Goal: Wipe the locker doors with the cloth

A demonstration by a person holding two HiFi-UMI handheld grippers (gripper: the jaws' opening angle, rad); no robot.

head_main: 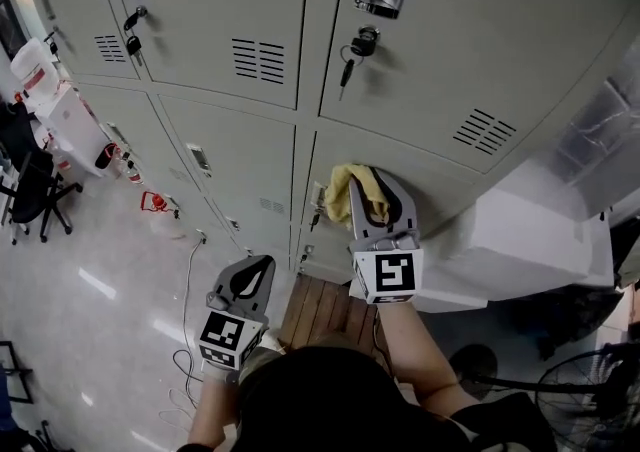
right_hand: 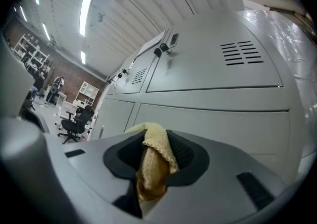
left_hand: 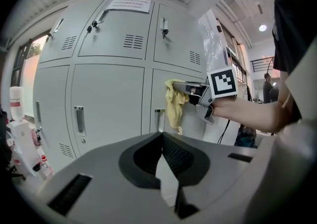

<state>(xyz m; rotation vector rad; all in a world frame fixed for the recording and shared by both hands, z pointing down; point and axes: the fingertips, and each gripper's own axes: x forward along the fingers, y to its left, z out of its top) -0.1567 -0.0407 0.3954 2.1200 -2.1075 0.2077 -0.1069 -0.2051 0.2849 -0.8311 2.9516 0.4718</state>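
The grey locker doors fill the far side of the head view. My right gripper is shut on a yellow cloth and holds it against a lower locker door, next to that door's left edge. In the right gripper view the cloth is bunched between the jaws of the right gripper. My left gripper hangs lower and to the left, apart from the lockers. Its jaws meet at the tips with nothing in them. From the left gripper view the cloth drapes down the door.
Keys hang from a lock on the upper door. A white box stands right of the lockers, with a fan below it. A wooden pallet lies at the locker base. An office chair stands at the left and a cable trails over the floor.
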